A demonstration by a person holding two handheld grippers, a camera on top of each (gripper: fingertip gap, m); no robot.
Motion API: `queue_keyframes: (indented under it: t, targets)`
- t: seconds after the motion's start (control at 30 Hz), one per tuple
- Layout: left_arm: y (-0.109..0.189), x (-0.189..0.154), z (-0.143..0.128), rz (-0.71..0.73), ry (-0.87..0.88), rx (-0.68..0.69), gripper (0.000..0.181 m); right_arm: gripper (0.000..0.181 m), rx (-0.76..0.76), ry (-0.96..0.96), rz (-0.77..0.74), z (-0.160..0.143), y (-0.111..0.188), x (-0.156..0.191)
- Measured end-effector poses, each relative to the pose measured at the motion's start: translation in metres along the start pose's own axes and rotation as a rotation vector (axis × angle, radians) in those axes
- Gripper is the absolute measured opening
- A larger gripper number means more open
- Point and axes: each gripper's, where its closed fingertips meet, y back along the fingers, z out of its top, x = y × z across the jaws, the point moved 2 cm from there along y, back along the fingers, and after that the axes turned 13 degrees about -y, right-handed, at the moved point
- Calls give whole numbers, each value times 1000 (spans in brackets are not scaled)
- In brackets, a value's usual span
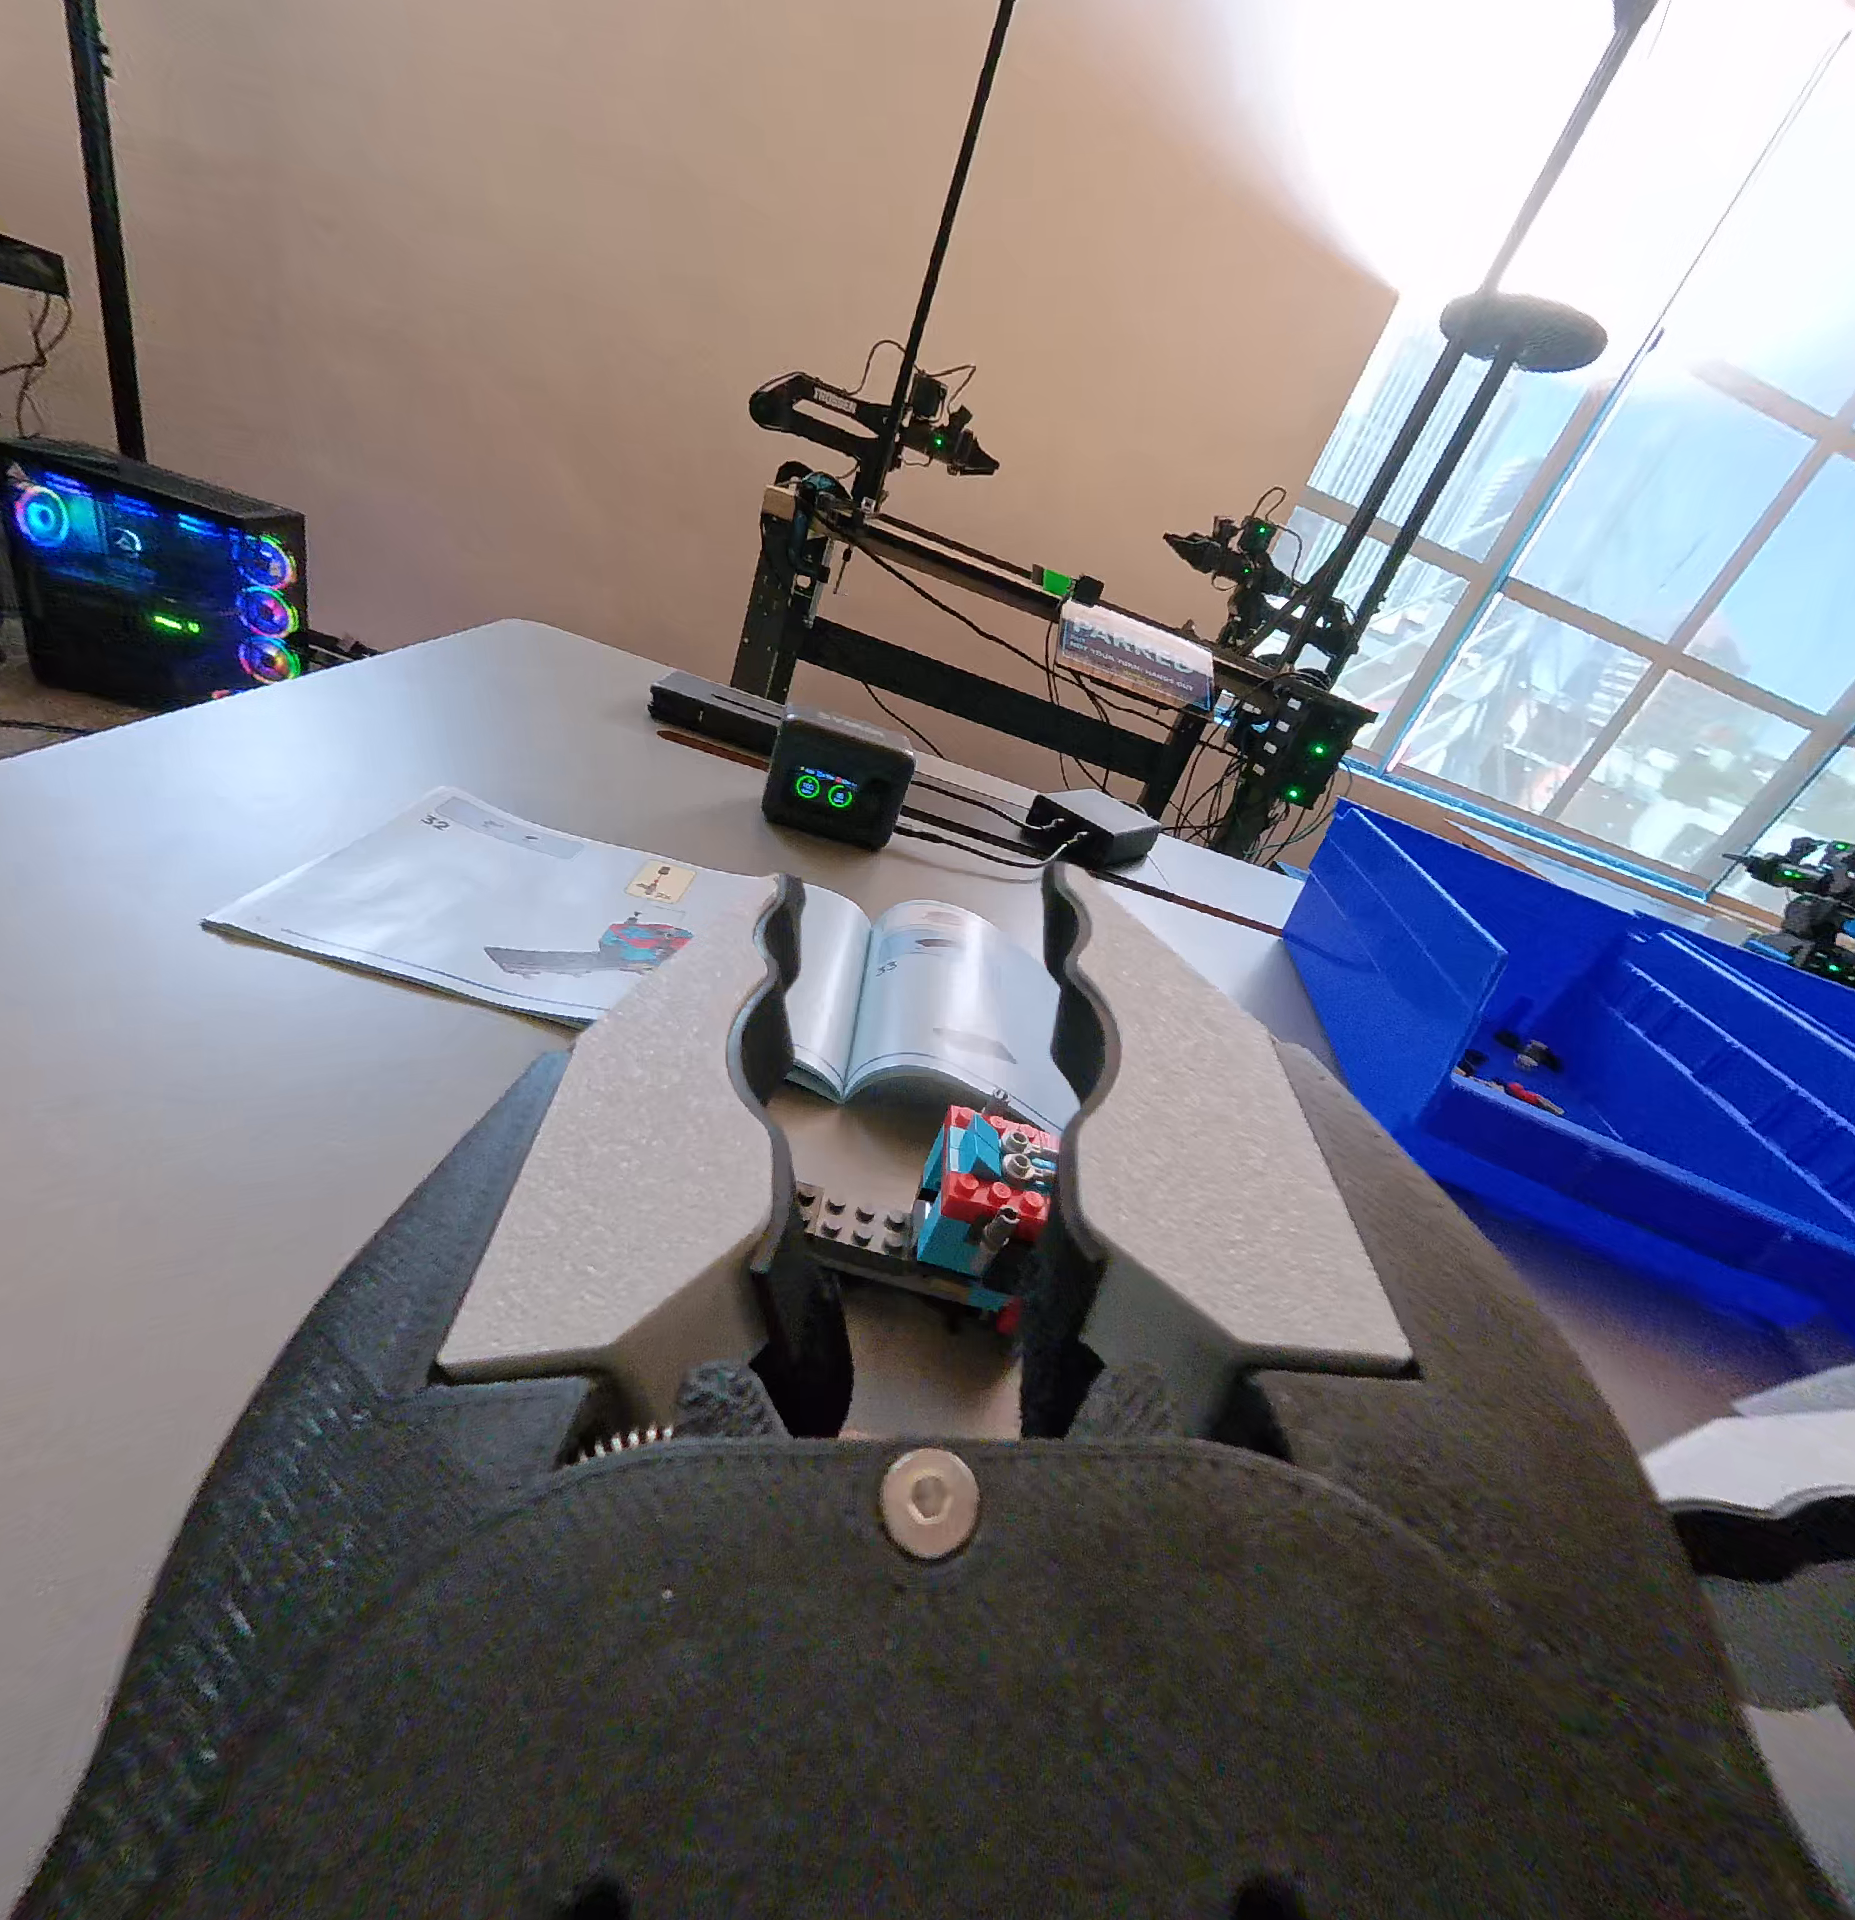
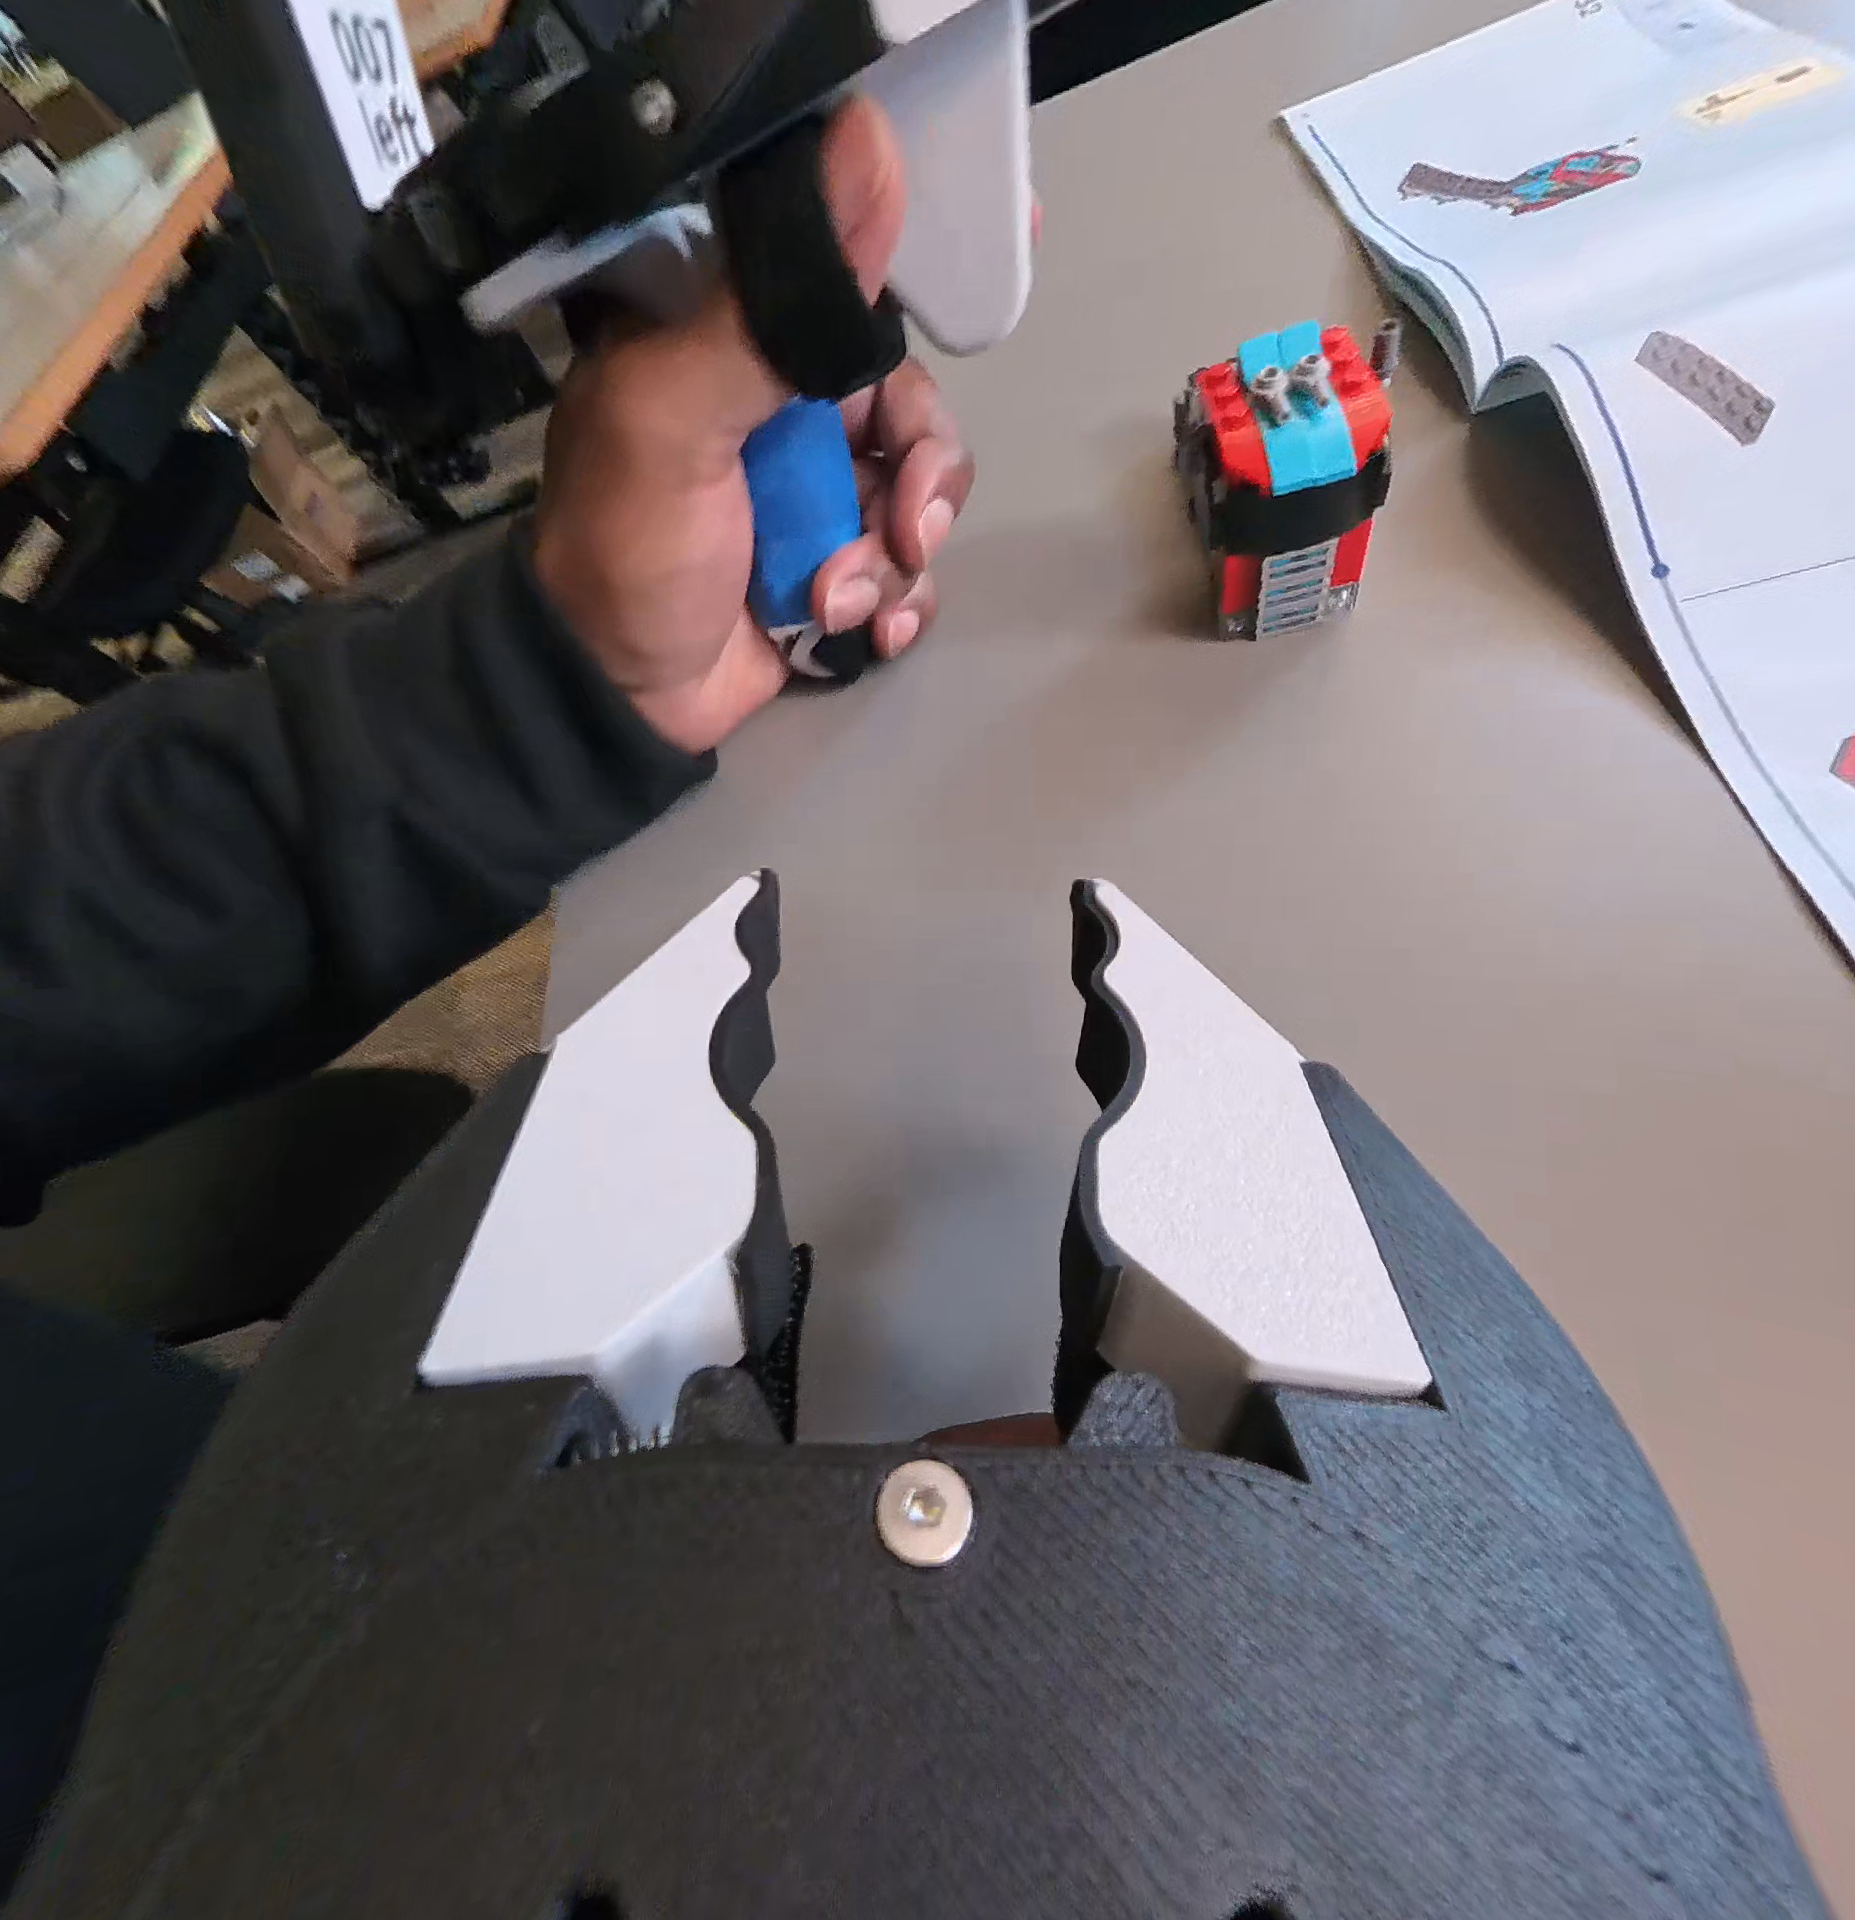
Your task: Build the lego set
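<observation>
A small red, light-blue and grey lego truck model point(image 2: 1281, 478) stands alone on the grey table point(image 2: 1110, 790). In the left wrist view the model point(image 1: 970, 1195) shows low between my left gripper's fingers, with a grey studded plate on its left side. My left gripper point(image 1: 921, 883) is open and hovers above the model without touching it. One of its white fingers point(image 2: 970, 208) shows in the right wrist view, up and left of the model. My right gripper point(image 2: 923, 883) is open and empty over bare table, well short of the model.
An open instruction booklet point(image 1: 590, 914) lies beyond the model and also shows in the right wrist view point(image 2: 1681, 312). A blue sorting tray point(image 1: 1629, 1039) with small parts is at the right. A black device point(image 1: 838, 779) and adapter point(image 1: 1094, 826) sit at the back. A hand point(image 2: 674, 520) holds the left gripper. One gripper's finger ends stand about 20 centimeters off the other's.
</observation>
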Motion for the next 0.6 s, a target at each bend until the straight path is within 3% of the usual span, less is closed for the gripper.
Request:
queue_keyframes:
  t: [0.43, 0.6]
  targets:
    - [-2, -8, -2, -28, -41, 19, 47, 56, -80, 24, 47, -1, 18, 5]
    - [1, -13, 1, -22, -82, -3, 47, 55, -85, -46, 85, 1, 20, 1]
